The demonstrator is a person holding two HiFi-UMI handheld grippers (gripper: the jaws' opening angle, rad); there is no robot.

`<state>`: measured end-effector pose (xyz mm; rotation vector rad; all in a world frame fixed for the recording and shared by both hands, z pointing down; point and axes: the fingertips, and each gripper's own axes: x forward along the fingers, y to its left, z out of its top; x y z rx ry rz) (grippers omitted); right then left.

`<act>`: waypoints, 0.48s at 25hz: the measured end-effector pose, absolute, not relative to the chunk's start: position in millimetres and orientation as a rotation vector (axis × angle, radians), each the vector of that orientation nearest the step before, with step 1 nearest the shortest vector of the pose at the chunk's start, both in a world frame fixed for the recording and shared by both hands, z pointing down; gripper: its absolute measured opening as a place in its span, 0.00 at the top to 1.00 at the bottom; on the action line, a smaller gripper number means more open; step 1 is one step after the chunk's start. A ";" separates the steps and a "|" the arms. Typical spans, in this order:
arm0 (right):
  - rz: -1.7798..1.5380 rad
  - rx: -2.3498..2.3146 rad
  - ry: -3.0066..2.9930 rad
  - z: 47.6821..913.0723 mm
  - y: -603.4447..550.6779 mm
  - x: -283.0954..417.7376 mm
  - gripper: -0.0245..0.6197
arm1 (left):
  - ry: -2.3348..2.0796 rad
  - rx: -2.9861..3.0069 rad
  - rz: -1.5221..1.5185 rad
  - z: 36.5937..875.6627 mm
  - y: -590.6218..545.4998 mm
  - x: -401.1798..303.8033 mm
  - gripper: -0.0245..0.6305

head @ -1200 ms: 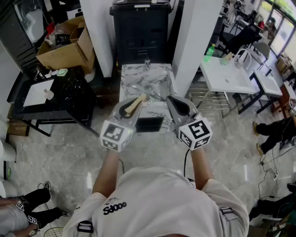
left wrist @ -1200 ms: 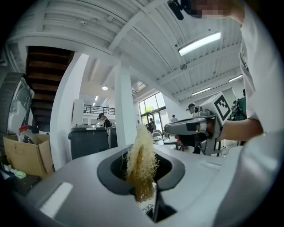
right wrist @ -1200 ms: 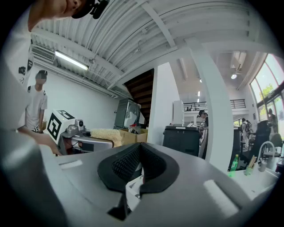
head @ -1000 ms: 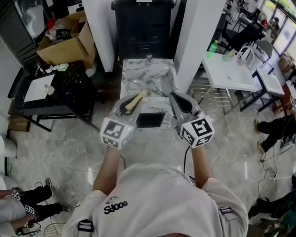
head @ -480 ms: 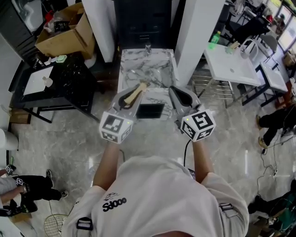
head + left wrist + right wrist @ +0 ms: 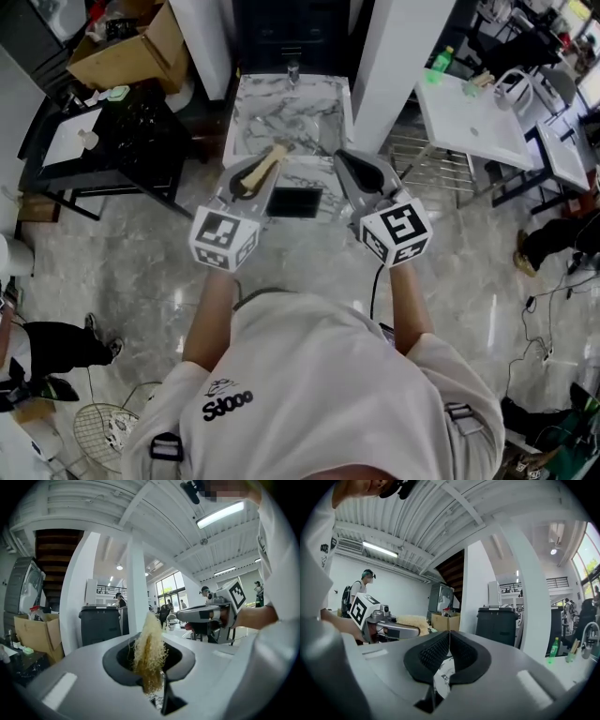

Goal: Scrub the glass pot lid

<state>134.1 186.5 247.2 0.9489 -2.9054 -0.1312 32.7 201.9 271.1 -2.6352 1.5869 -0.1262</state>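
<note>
My left gripper (image 6: 261, 167) is shut on a tan fibrous scrubber (image 6: 266, 159), whose frayed end sticks out past the jaws. In the left gripper view the scrubber (image 6: 149, 651) stands up between the dark pads. My right gripper (image 6: 349, 165) is shut with nothing in it, its ribbed pads meeting in the right gripper view (image 6: 448, 644). Both are held at chest height, side by side, short of a marble sink counter (image 6: 246, 141). I cannot make out a glass lid for certain in the basin.
A faucet (image 6: 292, 70) stands at the counter's back and a dark rectangular mat (image 6: 293, 202) lies at its front. White pillars (image 6: 398, 56) flank it. A black table (image 6: 103, 141) and cardboard box (image 6: 122, 52) are left, a white table (image 6: 473, 117) right.
The head view has shifted so the counter sits higher in the frame. Both grippers keep the same pose, the left still holding the scrubber.
</note>
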 end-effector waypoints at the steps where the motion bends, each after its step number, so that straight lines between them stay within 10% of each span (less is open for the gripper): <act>1: -0.123 0.931 -2.912 247.2 185.2 137.8 0.98 | 1.608 -2.625 -0.126 270.9 201.4 34.6 0.87; 12: -0.048 0.877 -3.015 253.3 176.6 166.0 0.97 | 1.683 -2.578 -0.145 275.9 193.9 52.0 0.87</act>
